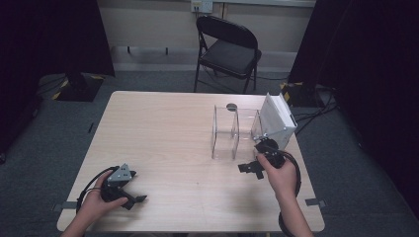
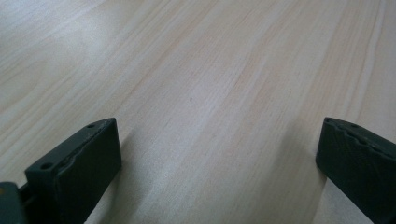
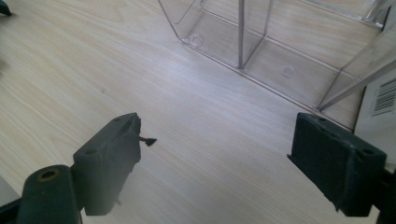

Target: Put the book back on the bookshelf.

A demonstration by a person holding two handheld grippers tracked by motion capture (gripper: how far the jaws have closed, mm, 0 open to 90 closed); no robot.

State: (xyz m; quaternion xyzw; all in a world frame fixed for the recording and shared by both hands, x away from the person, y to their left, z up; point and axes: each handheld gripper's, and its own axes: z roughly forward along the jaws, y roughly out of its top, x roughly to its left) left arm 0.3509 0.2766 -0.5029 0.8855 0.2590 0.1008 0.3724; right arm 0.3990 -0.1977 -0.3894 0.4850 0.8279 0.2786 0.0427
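With my right gripper (image 3: pixel 219 163) jaws spread wide just short of the clear organizer (image 3: pixel 261 51), I risk shoving it or toppling the white box (image 1: pixel 277 121) leaning beside them.

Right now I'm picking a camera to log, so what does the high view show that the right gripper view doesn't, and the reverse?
High view alone: the folding chair, the left tongs open at the near left of the table, and the whole white box leaning in the clear organizer.

Right gripper view alone: the barcode on that box and the open right tongs up close.

Both: the wooden tabletop and the organizer's empty compartments.
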